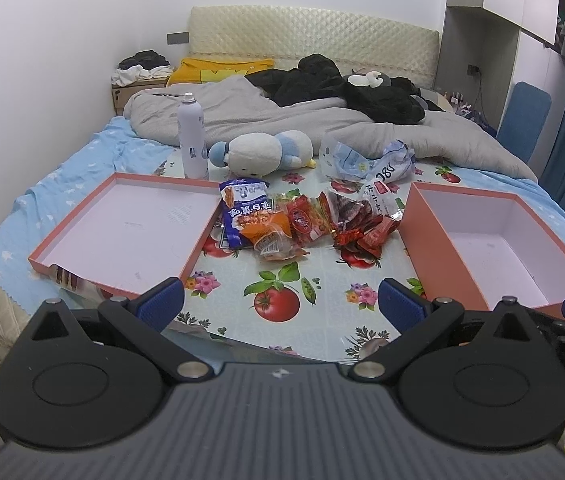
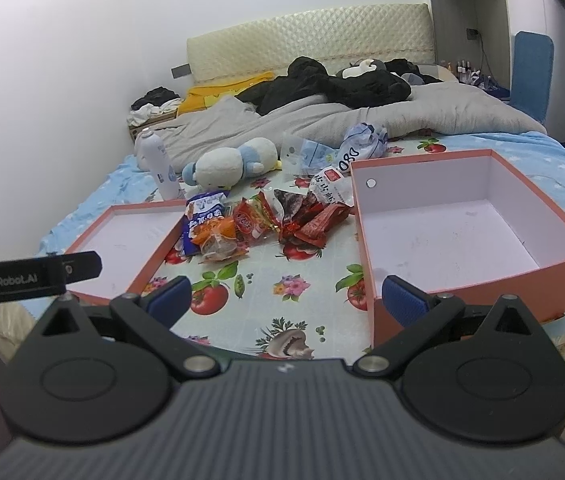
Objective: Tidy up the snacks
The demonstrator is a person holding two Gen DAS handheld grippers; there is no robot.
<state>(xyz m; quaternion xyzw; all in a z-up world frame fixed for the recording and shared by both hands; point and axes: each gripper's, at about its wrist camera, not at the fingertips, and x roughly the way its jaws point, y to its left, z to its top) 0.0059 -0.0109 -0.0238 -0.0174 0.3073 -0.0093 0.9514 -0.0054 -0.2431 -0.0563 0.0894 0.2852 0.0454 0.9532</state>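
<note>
A pile of snack packets (image 1: 302, 220) lies on a fruit-print cloth (image 1: 278, 304) between a shallow orange box lid (image 1: 82, 268) on the left and a deeper orange box (image 1: 434, 248) on the right. The pile holds a blue bag (image 1: 242, 208), orange and red packets and small dark red wrappers (image 1: 366, 236). The pile (image 2: 258, 224), lid (image 2: 94, 236) and box (image 2: 414, 320) also show in the right wrist view. My left gripper (image 1: 280, 304) is open and empty, hovering short of the pile. My right gripper (image 2: 286, 300) is open and empty at the box's near left corner.
A white spray can (image 1: 191, 140), a plush toy (image 1: 262, 152) and crumpled plastic bags (image 1: 366, 164) sit behind the pile. A grey duvet (image 1: 282, 120) and dark clothes cover the bed beyond. The left gripper's body (image 2: 30, 276) shows at the left edge of the right wrist view.
</note>
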